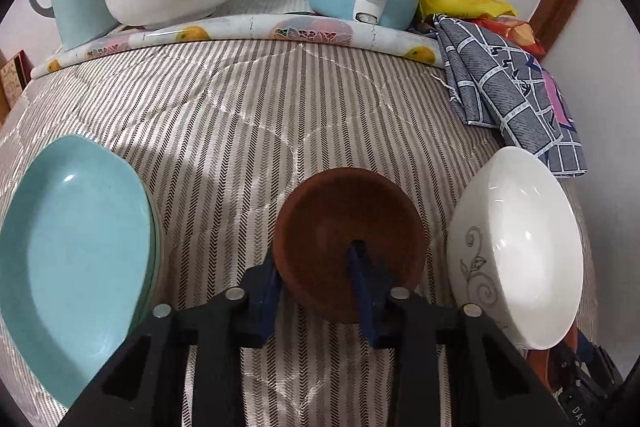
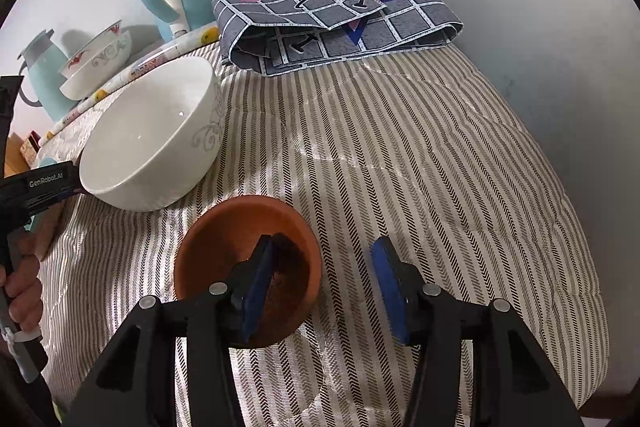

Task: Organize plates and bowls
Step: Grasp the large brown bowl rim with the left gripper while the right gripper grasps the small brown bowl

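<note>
We grip a brown bowl's (image 1: 352, 243) rim with our left hand-held gripper (image 1: 320, 291); our right hand-held gripper (image 2: 326, 291) stands open over the striped bedcover (image 2: 420, 167).

Matt terracotta-like brown bowl (image 1: 350, 227), glossy white bowl (image 1: 520, 267), woven striped cloth (image 1: 240, 115).

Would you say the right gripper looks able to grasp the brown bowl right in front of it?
Probably yes: the right gripper is open, one finger already inside the brown bowl, the other outside its rim over striped cloth.
</note>
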A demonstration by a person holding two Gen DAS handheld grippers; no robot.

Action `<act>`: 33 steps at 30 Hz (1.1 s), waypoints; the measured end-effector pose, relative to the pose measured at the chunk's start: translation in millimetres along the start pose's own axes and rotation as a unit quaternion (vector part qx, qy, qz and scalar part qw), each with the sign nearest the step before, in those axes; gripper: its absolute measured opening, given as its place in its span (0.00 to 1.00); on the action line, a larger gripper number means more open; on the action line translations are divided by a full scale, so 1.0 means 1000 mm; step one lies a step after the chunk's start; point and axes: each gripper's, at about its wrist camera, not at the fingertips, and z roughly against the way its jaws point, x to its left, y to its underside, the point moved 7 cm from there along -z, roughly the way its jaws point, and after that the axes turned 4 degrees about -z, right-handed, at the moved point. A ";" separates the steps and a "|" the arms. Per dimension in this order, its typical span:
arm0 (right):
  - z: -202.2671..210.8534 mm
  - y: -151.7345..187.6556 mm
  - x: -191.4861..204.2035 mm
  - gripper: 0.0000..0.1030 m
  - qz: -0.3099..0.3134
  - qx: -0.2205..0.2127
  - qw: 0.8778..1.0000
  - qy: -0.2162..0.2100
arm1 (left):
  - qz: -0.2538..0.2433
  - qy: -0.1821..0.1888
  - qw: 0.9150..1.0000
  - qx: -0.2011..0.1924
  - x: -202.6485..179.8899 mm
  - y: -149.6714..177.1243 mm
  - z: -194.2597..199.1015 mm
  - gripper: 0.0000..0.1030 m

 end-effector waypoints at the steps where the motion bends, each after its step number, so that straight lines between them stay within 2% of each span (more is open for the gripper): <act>1: 0.000 0.000 0.001 0.49 0.002 -0.001 1.000 0.001 | 0.000 -0.002 1.000 -0.001 0.000 0.000 0.000 0.27; 5: -0.001 -0.001 0.003 0.48 0.005 -0.004 1.000 0.005 | -0.002 -0.005 1.000 -0.007 0.001 -0.001 0.001 0.21; 8: 0.000 -0.001 0.006 0.39 0.005 -0.004 1.000 -0.003 | 0.007 0.002 1.000 -0.005 0.003 -0.001 0.001 0.17; 12: 0.000 -0.002 0.013 0.22 0.006 -0.002 1.000 -0.015 | 0.014 0.013 1.000 -0.005 0.004 -0.001 0.002 0.13; 18: 0.004 -0.005 0.017 0.15 0.007 -0.014 1.000 -0.011 | 0.010 0.017 1.000 -0.016 0.002 0.000 0.007 0.09; 33: 0.017 -0.006 0.023 0.12 0.007 -0.036 0.999 -0.008 | 0.011 0.018 1.000 -0.020 0.007 0.006 0.022 0.08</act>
